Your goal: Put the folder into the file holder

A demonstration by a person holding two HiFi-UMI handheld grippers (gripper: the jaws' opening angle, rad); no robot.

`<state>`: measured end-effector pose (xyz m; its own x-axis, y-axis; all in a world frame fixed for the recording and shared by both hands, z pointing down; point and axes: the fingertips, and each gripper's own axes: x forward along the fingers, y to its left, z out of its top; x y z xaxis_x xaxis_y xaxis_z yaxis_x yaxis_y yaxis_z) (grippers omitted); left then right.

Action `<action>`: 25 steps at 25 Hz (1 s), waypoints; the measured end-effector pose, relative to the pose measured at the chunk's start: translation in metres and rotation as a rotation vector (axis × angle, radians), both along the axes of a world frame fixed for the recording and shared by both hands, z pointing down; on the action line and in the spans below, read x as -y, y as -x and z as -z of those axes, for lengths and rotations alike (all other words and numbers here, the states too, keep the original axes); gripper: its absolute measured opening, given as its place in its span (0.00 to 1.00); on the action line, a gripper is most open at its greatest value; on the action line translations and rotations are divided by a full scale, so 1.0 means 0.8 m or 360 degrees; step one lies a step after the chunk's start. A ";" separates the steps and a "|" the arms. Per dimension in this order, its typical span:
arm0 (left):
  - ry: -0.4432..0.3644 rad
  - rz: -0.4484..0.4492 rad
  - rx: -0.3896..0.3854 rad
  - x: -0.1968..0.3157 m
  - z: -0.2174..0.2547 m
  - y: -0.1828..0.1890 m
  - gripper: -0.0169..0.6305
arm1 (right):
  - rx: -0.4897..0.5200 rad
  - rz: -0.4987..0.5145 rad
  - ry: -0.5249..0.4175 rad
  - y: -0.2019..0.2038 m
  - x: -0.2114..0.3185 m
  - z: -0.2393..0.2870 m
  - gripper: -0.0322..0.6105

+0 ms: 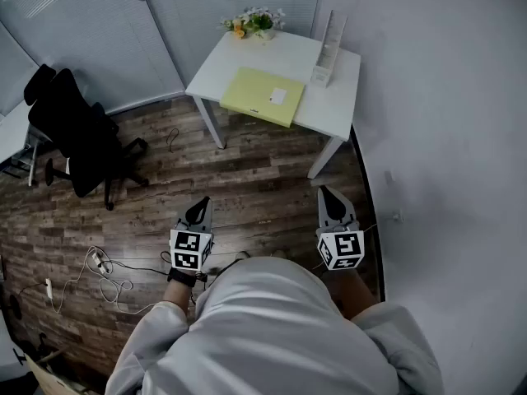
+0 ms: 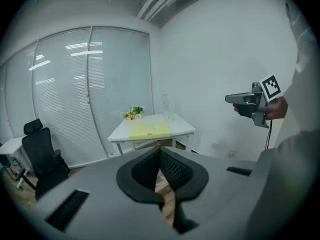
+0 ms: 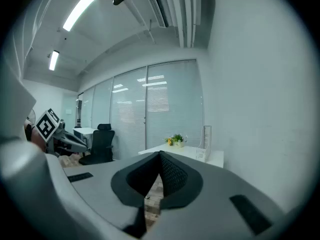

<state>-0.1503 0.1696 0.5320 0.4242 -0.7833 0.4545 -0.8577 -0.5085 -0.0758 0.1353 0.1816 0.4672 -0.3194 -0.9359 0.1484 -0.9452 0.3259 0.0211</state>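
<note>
While both grippers hang near the person's body, only the head view shows the whole arrangement: the left gripper [image 1: 200, 206] and the right gripper [image 1: 328, 194] are well apart from the white table [image 1: 284, 56]. Each gripper's own view shows its jaws pressed together, with nothing between them. The yellow folder [image 1: 262, 95] lies flat on the table, near the clear file holder [image 1: 328, 52], which stands upright at the table's right edge; the folder is not in it. The left gripper view shows the folder too. The right gripper view looks almost level along the table top, so only the holder and the flowers [image 1: 254, 21] in their small pot stand out there.
</note>
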 end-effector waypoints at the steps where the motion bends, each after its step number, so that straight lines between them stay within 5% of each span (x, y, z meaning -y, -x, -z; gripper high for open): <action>1: 0.0002 -0.0001 0.0001 0.001 0.000 -0.001 0.04 | 0.0000 -0.0003 0.0000 -0.001 0.001 0.000 0.07; 20: 0.0019 0.0028 0.0004 0.012 -0.006 -0.016 0.04 | 0.0097 0.0063 -0.0052 -0.011 0.019 0.007 0.08; 22: 0.0021 0.0037 0.0007 0.012 -0.006 -0.015 0.04 | 0.0159 0.0085 -0.0057 -0.012 0.023 0.012 0.52; 23: 0.0022 0.0042 0.0009 0.013 -0.006 -0.015 0.04 | 0.0165 0.0082 -0.0060 -0.015 0.025 0.012 0.61; 25: 0.0025 0.0048 0.0012 0.012 -0.007 -0.018 0.04 | 0.0149 0.0058 -0.0072 -0.023 0.027 0.012 0.63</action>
